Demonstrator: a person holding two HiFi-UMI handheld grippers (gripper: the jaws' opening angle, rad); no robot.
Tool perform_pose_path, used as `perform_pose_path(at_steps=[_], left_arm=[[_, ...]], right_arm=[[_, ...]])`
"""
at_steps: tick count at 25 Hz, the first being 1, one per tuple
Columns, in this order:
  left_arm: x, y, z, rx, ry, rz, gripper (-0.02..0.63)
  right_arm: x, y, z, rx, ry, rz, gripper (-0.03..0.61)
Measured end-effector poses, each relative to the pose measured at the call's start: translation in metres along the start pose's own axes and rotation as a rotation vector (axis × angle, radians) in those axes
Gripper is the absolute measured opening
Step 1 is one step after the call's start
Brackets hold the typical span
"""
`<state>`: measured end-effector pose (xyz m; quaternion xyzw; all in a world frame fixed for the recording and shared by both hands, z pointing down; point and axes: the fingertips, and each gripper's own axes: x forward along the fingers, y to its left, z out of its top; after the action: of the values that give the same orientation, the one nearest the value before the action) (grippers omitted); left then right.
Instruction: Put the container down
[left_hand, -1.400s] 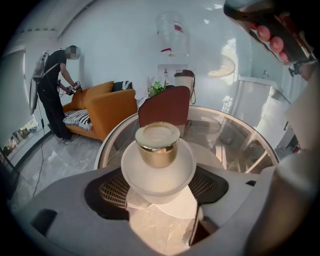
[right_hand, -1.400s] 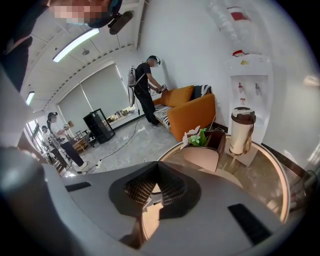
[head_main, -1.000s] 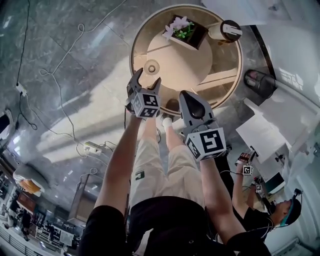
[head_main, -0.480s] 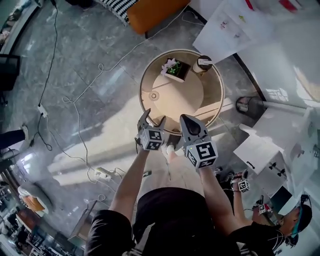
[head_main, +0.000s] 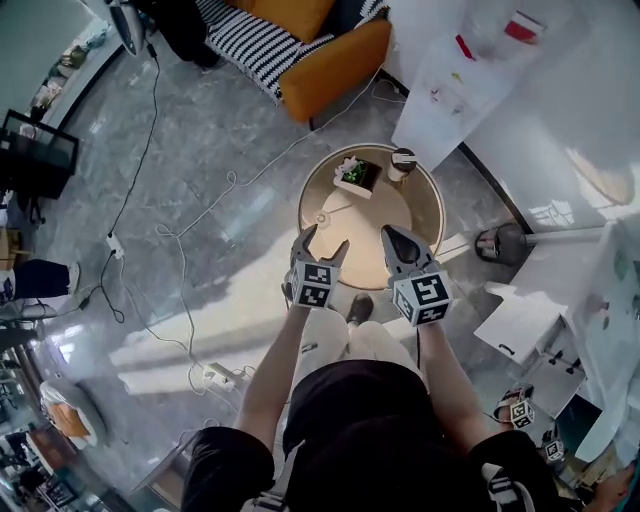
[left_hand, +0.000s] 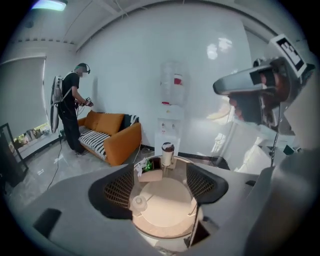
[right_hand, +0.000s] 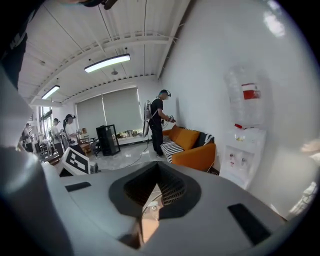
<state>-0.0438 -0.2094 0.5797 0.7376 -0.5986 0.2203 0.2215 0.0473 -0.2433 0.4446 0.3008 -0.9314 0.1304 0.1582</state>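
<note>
Container (head_main: 402, 160), dark lid on so contents not visible, stood upright on the table (head_main: 366, 226) at its far rim, upper centre of the head view. Planter (head_main: 356, 173) just left of it held a green plant with pale flowers. Left gripper (head_main: 325, 241) hung over the near rim, jaws wide apart, nothing between them and touching nothing. Right gripper (head_main: 390, 233) was beside it, jaws closed together, empty.
</note>
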Motion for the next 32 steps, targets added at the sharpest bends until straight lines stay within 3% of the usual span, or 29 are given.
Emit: perform_pose_path(at_steps=[5, 11, 23, 27, 32], left_arm=[[-0.052, -0.010, 0.048, 0.014, -0.081, -0.006, 0.341], [-0.117, -0.010, 0.090, 0.041, -0.215, 0.002, 0.262], [-0.254, 0.033, 0.074, 0.052, -0.378, -0.040, 0.125], [-0.290, 0.044, 0.062, 0.034, -0.398, -0.075, 0.055], [-0.323, 0.050, 0.046, 0.007, -0.416, -0.110, 0.028]], right_arm=[[-0.015, 0.006, 0.027, -0.015, -0.037, -0.010, 0.003], [-0.023, 0.036, 0.049, -0.017, -0.085, -0.011, 0.003], [-0.062, 0.156, 0.050, -0.031, -0.129, -0.069, 0.003], [-0.073, 0.194, 0.043, -0.036, -0.131, -0.090, 0.003], [-0.086, 0.237, 0.033, -0.029, -0.145, -0.081, 0.003]])
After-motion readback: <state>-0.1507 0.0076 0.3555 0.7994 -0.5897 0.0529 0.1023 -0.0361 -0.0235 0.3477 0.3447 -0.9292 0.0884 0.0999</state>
